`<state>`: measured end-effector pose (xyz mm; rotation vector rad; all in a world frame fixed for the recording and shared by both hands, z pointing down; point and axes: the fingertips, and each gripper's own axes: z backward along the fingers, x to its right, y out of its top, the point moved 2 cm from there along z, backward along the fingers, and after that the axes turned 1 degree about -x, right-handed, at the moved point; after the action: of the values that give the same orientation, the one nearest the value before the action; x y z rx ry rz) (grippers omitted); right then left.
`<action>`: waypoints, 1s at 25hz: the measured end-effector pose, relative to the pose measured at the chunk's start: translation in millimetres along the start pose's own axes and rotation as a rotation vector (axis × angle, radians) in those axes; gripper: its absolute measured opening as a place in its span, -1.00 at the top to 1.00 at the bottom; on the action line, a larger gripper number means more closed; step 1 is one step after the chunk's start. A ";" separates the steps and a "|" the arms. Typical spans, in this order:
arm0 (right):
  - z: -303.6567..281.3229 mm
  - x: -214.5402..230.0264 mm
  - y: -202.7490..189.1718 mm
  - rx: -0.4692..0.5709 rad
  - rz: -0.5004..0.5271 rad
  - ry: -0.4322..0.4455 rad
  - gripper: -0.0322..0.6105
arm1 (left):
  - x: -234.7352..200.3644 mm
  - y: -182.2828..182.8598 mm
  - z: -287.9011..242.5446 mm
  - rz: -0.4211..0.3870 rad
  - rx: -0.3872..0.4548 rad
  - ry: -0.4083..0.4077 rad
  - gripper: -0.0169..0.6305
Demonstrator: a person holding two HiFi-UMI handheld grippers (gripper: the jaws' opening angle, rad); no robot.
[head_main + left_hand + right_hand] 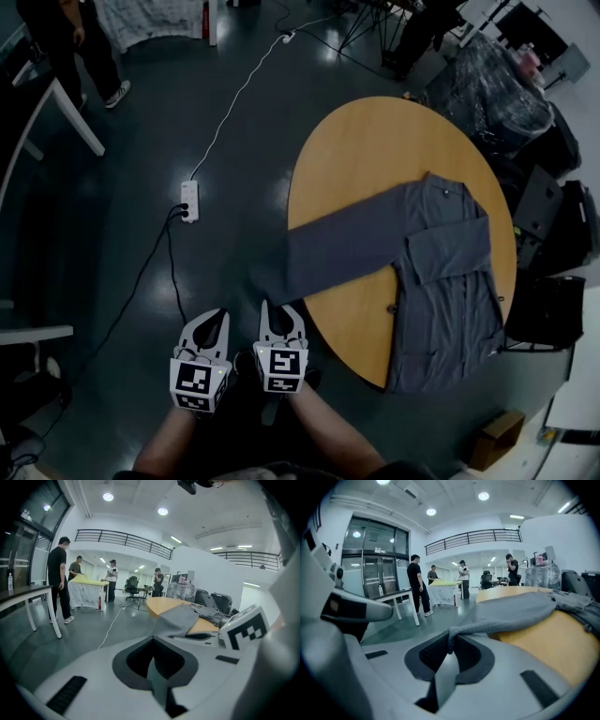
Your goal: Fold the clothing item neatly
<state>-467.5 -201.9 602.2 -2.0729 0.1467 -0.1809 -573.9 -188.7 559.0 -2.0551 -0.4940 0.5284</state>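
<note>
A grey long-sleeved shirt [445, 281] lies spread on the round wooden table [366, 150]. One sleeve [337, 253] reaches left past the table's edge. My right gripper [280, 307] is below that sleeve's end. In the right gripper view its jaws [451, 640] stand shut, with the corner of the sleeve [511, 611] pinched between the tips. My left gripper [208, 321] is just to the left, over the floor, shut with nothing in it. In the left gripper view [152, 641] the sleeve [177, 618] hangs ahead and apart from it.
A white power strip [189, 201] and its cables lie on the dark floor left of the table. Black cases [558, 225] and a plastic-wrapped bundle [497, 94] crowd the right side. A cardboard box [497, 439] sits lower right. A person [70, 37] stands far left by a white table.
</note>
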 end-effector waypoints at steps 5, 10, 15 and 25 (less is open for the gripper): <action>22.7 12.8 63.3 0.083 -0.029 0.012 0.83 | 4.1 44.9 0.6 -0.022 0.064 0.005 0.92; 46.5 44.4 111.8 0.153 -0.017 0.004 0.83 | 24.7 77.6 -3.9 -0.031 0.111 -0.009 0.92; 74.8 98.3 141.5 0.236 -0.013 -0.011 0.83 | 61.6 93.2 -18.0 -0.071 0.121 -0.024 0.92; 142.9 251.6 156.4 0.296 -0.104 -0.006 0.83 | 189.9 117.3 -42.0 -0.090 0.132 0.069 0.92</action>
<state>-198.0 -200.6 413.7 -1.7865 0.0075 -0.2449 -377.9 -173.5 445.2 -1.9091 -0.4949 0.4240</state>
